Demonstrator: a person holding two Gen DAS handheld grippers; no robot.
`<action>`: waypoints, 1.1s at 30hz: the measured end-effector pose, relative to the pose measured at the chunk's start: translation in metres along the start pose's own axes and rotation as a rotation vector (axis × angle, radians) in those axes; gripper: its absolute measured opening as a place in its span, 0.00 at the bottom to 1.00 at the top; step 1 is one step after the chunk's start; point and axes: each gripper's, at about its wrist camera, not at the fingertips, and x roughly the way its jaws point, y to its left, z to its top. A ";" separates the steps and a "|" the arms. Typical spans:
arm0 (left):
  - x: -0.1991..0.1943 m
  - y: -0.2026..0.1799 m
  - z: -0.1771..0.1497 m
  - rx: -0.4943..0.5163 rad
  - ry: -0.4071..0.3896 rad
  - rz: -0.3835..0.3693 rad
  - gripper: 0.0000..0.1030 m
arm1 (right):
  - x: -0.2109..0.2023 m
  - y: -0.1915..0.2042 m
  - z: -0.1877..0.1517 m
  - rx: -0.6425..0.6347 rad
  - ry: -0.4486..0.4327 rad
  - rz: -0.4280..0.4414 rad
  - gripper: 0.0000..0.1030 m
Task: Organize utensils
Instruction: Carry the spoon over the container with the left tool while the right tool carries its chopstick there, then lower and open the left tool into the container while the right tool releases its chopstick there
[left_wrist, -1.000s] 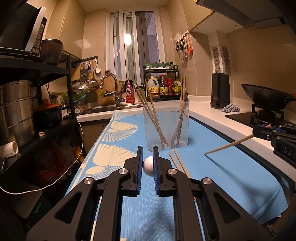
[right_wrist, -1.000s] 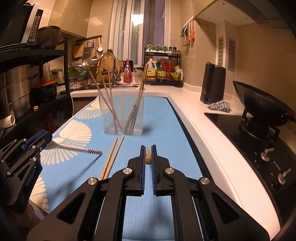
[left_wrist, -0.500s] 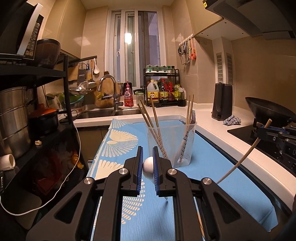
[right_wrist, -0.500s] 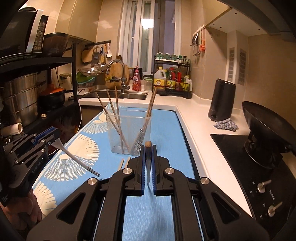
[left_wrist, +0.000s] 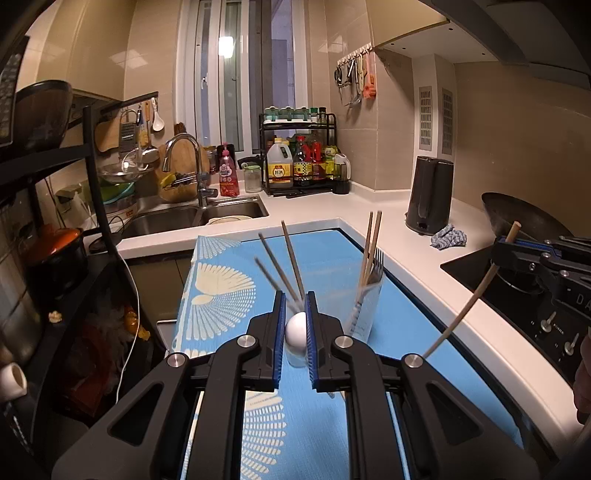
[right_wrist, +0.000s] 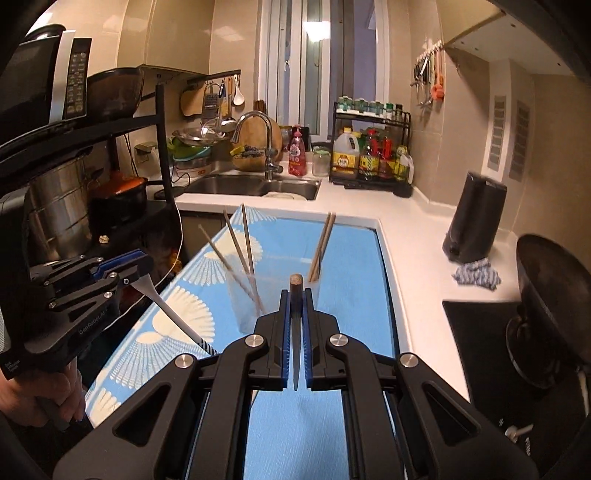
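Gripping a white chopstick (left_wrist: 296, 329) by its rounded end, the left tongs (left_wrist: 294, 332) hover above the blue-matted desk (left_wrist: 332, 251); the right tongs (right_wrist: 294, 332) clamp a wooden chopstick (right_wrist: 295, 291) near the clear cup (right_wrist: 273, 295) holding other utensils.

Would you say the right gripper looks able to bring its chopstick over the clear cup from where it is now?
Probably yes. The right gripper holds the chopstick above the mat, with open air up to the clear cup. The utensils already leaning in the cup could get in the way.

walls: beige tile (left_wrist: 498, 140) | window (left_wrist: 243, 74): dark outside | countertop (left_wrist: 369, 206): white | light: warm
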 end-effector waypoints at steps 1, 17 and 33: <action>0.001 0.002 0.009 -0.005 0.008 -0.008 0.10 | -0.001 0.000 0.011 -0.001 -0.011 0.011 0.06; 0.082 0.009 0.101 0.000 0.037 -0.012 0.10 | 0.070 0.003 0.095 0.017 -0.098 0.029 0.06; 0.160 0.002 0.044 0.020 0.188 -0.012 0.18 | 0.161 -0.009 0.040 0.071 0.076 0.036 0.11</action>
